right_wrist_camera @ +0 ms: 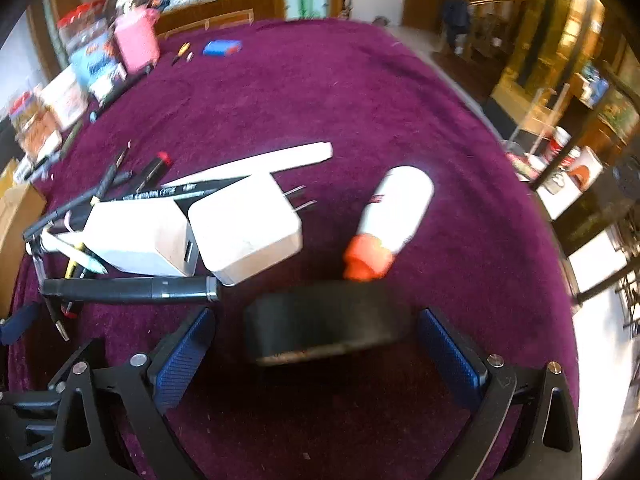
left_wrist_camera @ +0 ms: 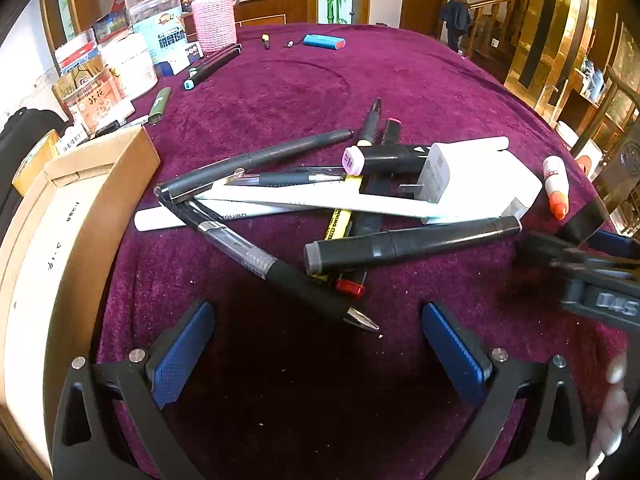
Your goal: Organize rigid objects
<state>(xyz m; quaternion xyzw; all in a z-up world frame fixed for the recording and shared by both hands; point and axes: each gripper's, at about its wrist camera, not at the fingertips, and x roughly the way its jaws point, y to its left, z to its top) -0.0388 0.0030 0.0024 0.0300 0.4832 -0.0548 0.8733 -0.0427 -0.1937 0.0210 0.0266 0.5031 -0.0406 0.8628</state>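
Both tongs are seen spread wide with nothing held between their blue pads.

From the left wrist camera, the left tongs (left_wrist_camera: 318, 350) are held low over the purple tabletop (left_wrist_camera: 420, 80), their fingers empty. Just ahead of them a gel pen (left_wrist_camera: 276, 268) is laid with its metal tip pointing toward the tongs. Beyond it a heap of pens and markers is piled crosswise: a thick black marker (left_wrist_camera: 412, 244), a yellow pen (left_wrist_camera: 340, 220) beneath it, a long grey pen (left_wrist_camera: 260, 158) and a marker with a lilac cap (left_wrist_camera: 354, 160). A white charger plug (left_wrist_camera: 438, 178) is propped on a flat white box (left_wrist_camera: 480, 192) in the heap. A white tube with an orange cap (left_wrist_camera: 557, 188) is laid apart to the right. A cardboard box (left_wrist_camera: 80, 216) is seen at the left edge, open. Jars and packets (left_wrist_camera: 156, 28) are lined along the far left. The right tongs (left_wrist_camera: 592, 276) are caught blurred at the right edge.

From the right wrist camera, the right tongs (right_wrist_camera: 316, 354) are held open around a black roll of tape (right_wrist_camera: 328, 322), which is lying flat on the tabletop (right_wrist_camera: 360, 100); contact with the pads cannot be told. The orange-capped tube (right_wrist_camera: 390, 220) is just behind the roll. The charger plug (right_wrist_camera: 244, 226) and the black marker (right_wrist_camera: 132, 290) are placed to the left.
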